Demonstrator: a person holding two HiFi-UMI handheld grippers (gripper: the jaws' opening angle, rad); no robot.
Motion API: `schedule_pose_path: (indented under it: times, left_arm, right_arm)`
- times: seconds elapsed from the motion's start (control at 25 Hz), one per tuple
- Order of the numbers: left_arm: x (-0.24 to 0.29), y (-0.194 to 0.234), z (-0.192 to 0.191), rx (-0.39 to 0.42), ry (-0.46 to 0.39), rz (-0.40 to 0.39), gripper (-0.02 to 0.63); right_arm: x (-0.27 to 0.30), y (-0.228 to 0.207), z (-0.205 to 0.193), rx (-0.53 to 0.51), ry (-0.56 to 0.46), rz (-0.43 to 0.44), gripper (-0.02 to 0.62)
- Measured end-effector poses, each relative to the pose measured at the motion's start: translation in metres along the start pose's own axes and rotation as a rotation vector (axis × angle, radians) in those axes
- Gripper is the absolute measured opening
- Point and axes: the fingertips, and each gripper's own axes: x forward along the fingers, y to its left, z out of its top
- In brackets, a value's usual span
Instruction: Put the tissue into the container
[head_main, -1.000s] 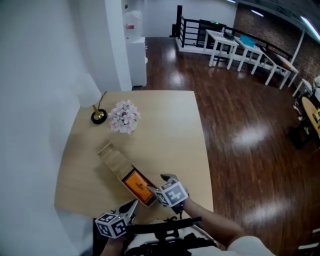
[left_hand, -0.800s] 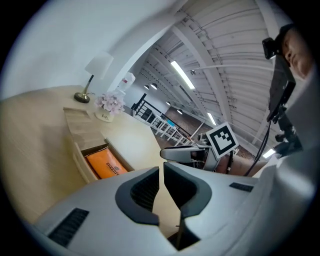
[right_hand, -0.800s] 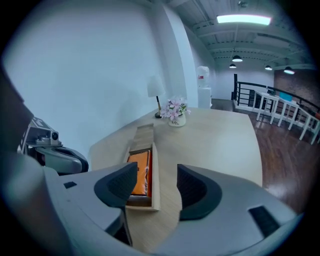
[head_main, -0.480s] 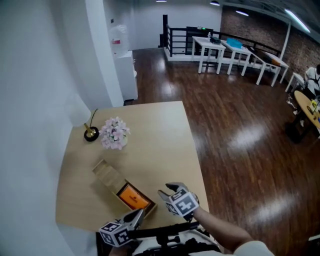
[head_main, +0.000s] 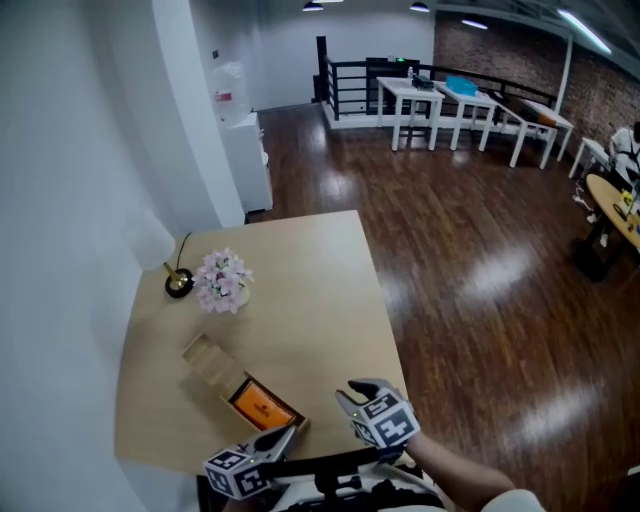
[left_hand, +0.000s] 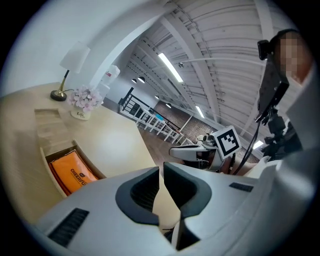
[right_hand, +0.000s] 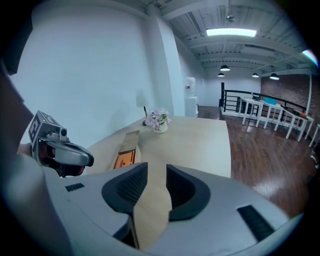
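the orange tissue (head_main: 262, 405) lies inside the box (head_main: 208, 358), filling the end nearest the person; the far end of that long wooden box looks bare. the box sits slantwise on the tabletop (head_main: 310, 300), near its front edge.

the left gripper (head_main: 281, 437) hangs just off the box's near corner, not touching it. its own view shows the jaws drawn together with only a hairline slit between the pads and nothing in it. that view also catches print on the tissue wrapper, which is too small to make out from the head view.

the right gripper (head_main: 357, 394) is over the front edge of the tabletop, to the right of the box and apart from it. its jaws are closing, with a clear gap left between them and only bare tabletop seen through it, so nothing is held.

each gripper view shows the other gripper: the left one looks across at the right gripper's marker cube, and the right one sees the left gripper at its left edge.

further back, a small pot of pink flowers (head_main: 222, 281) stands beside a lamp (head_main: 178, 283) near the wall. from above mostly the lamp's brass foot shows; the left gripper view shows its white shade. beyond the tabletop lies dark wood floor (head_main: 470, 250), with white tables (head_main: 452, 100) at the far railing.
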Motion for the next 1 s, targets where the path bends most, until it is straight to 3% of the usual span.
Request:
schedule_pose_path:
  times: [0.28,0.84,1.0]
  left_arm:
    - [0.016,-0.023,0.002,0.028,0.03,-0.049,0.026]
    - [0.039,-0.045,-0.003,0.109,0.097,-0.047,0.026]
    - [0.041,-0.048,-0.006,0.119,0.125,-0.037,0.026]
  right_arm:
    - [-0.033,-0.021,-0.013,0.09,-0.054,-0.041,0.124]
    - [-0.075,-0.058,-0.022,0.298,-0.234,-0.099,0.124]
    - [-0.077,-0.068,-0.032,0.351,-0.244,-0.112,0.124]
